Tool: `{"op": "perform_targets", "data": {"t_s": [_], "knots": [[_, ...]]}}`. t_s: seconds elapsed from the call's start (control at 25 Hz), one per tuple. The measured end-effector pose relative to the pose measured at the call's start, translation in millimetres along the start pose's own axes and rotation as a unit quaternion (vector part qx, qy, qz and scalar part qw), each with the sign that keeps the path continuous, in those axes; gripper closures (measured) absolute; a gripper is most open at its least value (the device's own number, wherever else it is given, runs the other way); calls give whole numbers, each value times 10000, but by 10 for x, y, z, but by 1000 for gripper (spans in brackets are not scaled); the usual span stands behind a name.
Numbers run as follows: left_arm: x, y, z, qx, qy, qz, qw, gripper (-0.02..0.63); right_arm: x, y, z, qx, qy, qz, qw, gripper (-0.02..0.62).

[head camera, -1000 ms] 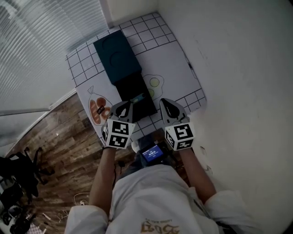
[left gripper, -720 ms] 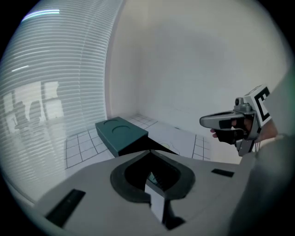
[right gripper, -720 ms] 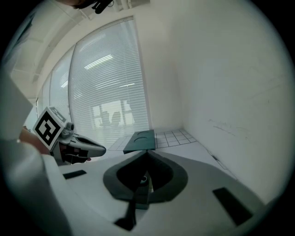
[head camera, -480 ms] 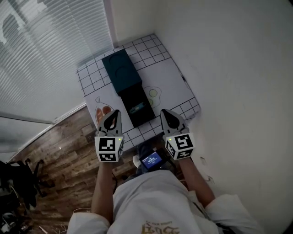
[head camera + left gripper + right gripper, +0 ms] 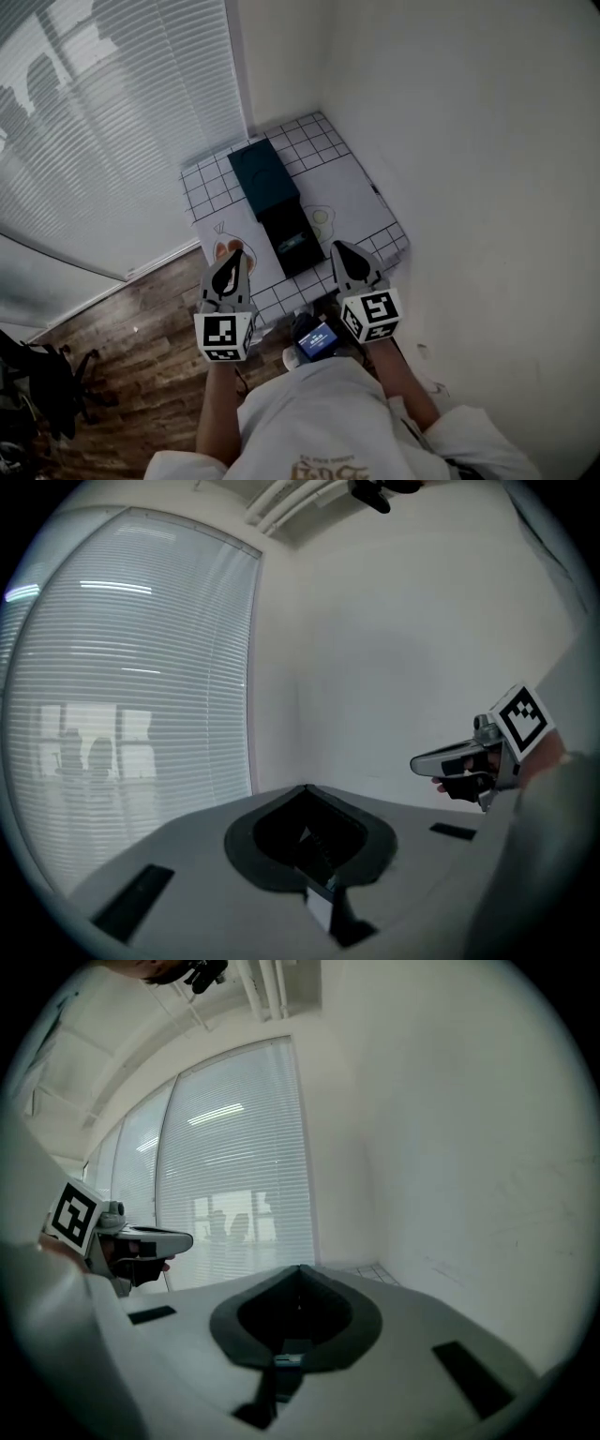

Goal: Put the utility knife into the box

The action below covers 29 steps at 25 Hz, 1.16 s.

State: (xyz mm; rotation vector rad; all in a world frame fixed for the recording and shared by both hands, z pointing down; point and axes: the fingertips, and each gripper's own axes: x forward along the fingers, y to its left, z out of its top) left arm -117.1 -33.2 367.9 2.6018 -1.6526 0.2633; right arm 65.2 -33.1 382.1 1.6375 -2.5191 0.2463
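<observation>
The box lies open on the checked mat (image 5: 356, 192): its teal lid (image 5: 264, 178) at the far end, its black tray (image 5: 294, 242) nearer me. In the tray lies a small light thing (image 5: 289, 242), apparently the utility knife. My left gripper (image 5: 232, 255) hangs in the air over the table's near left edge, jaws shut and empty. At the near right edge, my right gripper (image 5: 338, 247) is also shut with nothing in it. Both point at the far wall. The left gripper view shows its own shut tips (image 5: 305, 787) and the right gripper (image 5: 461, 759); the right gripper view shows its tips (image 5: 300, 1267) and the left gripper (image 5: 141, 1239).
The table stands in a corner, with window blinds (image 5: 112, 122) to the left and a white wall (image 5: 469, 141) to the right. A fried-egg print (image 5: 321, 217) and an orange print (image 5: 222, 250) mark the mat. Wooden floor (image 5: 122, 328) and a dark chair (image 5: 37, 375) lie at the left.
Both grippers have risen and drawn back from the box toward my body, the left one more. They stay shut. The box and what lies in it have not moved.
</observation>
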Motion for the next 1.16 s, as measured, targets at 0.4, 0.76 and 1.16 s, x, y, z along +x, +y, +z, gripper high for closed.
{"op": "perform_targets", "data": {"t_s": [0.4, 0.76, 1.16], "knots": [[-285, 97, 232, -292, -476, 170, 9983, 598, -193, 240, 243, -113, -301, 92, 9994, 589], [-374, 48, 282, -219, -521, 158, 9983, 598, -274, 236, 268, -158, -351, 30, 9993, 589], [-398, 34, 286, -242, -535, 164, 9981, 598, -321, 206, 298, -197, -374, 2, 9991, 589]]}}
